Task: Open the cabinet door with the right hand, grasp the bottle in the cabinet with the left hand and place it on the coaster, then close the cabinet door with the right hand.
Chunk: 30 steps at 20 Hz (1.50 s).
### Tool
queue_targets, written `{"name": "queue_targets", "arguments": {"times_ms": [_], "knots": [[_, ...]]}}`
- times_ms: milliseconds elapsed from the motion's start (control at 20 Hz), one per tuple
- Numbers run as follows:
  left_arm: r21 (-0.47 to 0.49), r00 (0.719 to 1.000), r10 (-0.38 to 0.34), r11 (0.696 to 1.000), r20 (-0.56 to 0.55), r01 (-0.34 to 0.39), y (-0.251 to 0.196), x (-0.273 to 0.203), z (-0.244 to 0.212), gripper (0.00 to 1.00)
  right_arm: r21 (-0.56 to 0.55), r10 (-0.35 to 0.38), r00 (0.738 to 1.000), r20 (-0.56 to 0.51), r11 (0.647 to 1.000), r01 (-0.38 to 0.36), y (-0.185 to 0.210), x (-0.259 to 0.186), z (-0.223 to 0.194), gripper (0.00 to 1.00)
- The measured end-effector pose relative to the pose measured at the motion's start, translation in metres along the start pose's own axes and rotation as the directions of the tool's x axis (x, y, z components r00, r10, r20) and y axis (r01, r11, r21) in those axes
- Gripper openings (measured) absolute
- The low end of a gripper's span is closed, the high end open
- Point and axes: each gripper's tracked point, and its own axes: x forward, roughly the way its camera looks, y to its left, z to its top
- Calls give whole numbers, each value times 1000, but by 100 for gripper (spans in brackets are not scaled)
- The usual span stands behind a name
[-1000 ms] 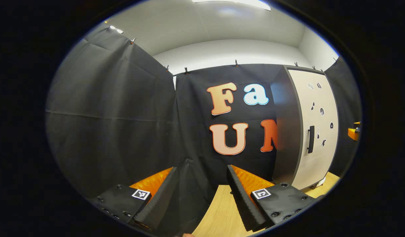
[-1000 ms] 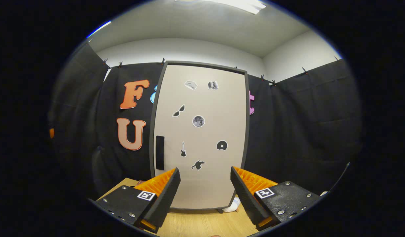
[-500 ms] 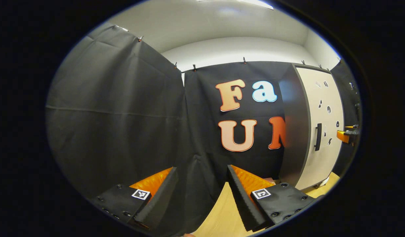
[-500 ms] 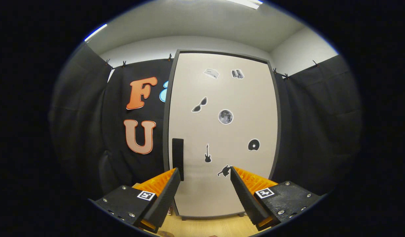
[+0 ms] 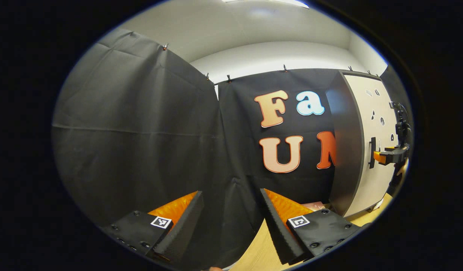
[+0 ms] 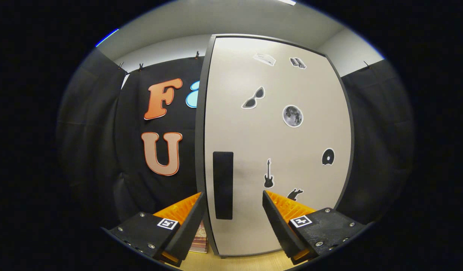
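The cabinet door is beige with dark edging, several small stickers and a black vertical handle; it stands shut. My right gripper is open, close in front of the door, with the handle standing between its fingers a little farther off. In the left gripper view the cabinet sits at the far right, and the right gripper hangs just in front of its handle. My left gripper is open and faces the black cloth. A brownish coaster lies by the cabinet's foot.
The wooden table runs under both grippers. Black cloth walls close the booth on the left and behind. A reddish-brown flat thing lies at the cabinet's lower left corner.
My right gripper has moved closer to the door, so the handle now stands between its fingers. My left gripper's view has swung left, pushing the cabinet toward the right edge.
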Motion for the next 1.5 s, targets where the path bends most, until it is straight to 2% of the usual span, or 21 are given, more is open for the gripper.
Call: {"name": "queue_targets", "arguments": {"times_ms": [150,250,400,500,550,600,800,850,1000,1100,1200,1250,1500], "knots": [[5,1000,9,1000,-10,-9,4,0,-6,96,4,-8,1000,-26,1000,8,3,23,-8,81],[3,1000,12,1000,-23,-12,4,3,-13,94,14,2,999,-41,1000,-1,7,34,-13,71],[-4,999,12,1000,-36,-12,4,5,-18,96,23,10,998,-55,1000,-8,13,42,-17,51],[-5,999,13,1000,-39,-13,5,5,-20,94,29,10,998,-62,1000,-8,14,43,-18,41],[-5,999,12,1000,-39,-12,4,4,-21,96,32,9,998,-66,999,-7,14,43,-18,37],[-5,999,11,1000,-39,-11,4,3,-21,94,31,10,998,-65,999,-8,14,42,-18,35],[-10,999,3,1000,-41,-4,-1,5,-23,94,15,28,998,-60,1000,-27,14,37,-18,28],[-11,999,1,1000,-44,-1,-2,5,-24,96,16,37,998,-59,999,-36,14,35,-18,28],[-8,999,-5,1000,-46,4,-7,2,-26,94,11,64,996,-57,998,-64,13,28,-17,25],[-9,999,-7,1000,-49,6,-8,-3,-27,94,14,70,996,-59,997,-70,11,23,-17,25],[-17,999,-13,1000,-52,12,-12,-4,-28,96,35,60,997,-57,998,-59,10,15,-17,20],[-20,998,-17,1000,-55,16,-14,-6,-29,94,31,53,997,-55,998,-51,9,11,-17,20],[-12,998,-22,1000,-56,22,-18,-11,-28,94,24,62,997,-48,998,-61,-1,-4,-16,20]]}}
